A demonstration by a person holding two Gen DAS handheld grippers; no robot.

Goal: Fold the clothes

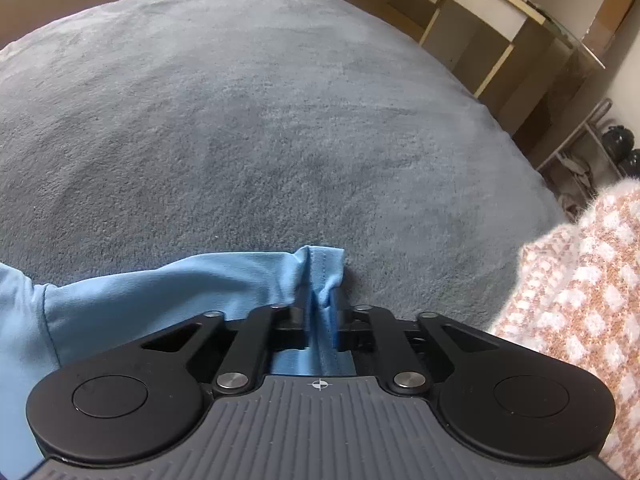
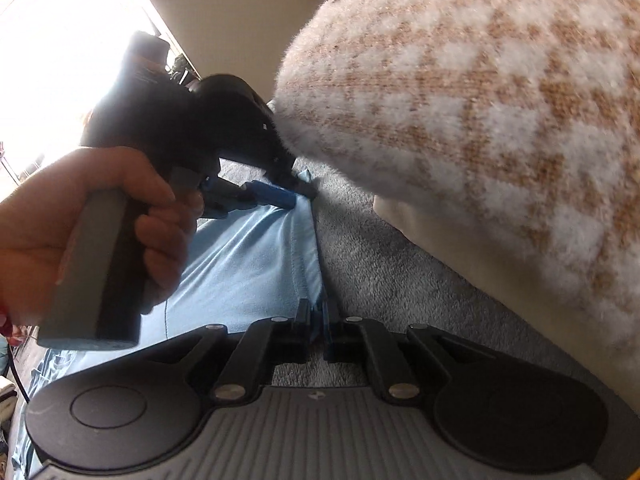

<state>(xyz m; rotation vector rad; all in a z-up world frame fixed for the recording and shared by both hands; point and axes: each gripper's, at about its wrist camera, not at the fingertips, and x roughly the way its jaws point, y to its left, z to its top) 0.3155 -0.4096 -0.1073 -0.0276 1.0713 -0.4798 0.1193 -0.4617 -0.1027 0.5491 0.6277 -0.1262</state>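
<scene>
Together, both hand-held grippers are pinching the same light blue garment, which lies on a grey fleecy blanket covering what looks like a bed, though its frame is not clearly shown.

From the left wrist view, the left hand-held gripper has its fingers closed tight on a bunched hem of the blue cloth, with a gathered fold poking up just past the tips. The rest of the fabric spreads away to the left edge of that view.

From the right wrist view, the right hand-held gripper is likewise clamped on a seamed edge of the garment, the fingers drawn together around the cloth. The seam runs straight ahead from those fingers to the left gripper, which is seen from the side, held by a bare hand wrapped round its grey handle.

A fuzzy white-and-tan patterned sleeve fills the right part of that view, above the blanket. A wooden shelf unit stands beyond the blanket's far edge.
</scene>
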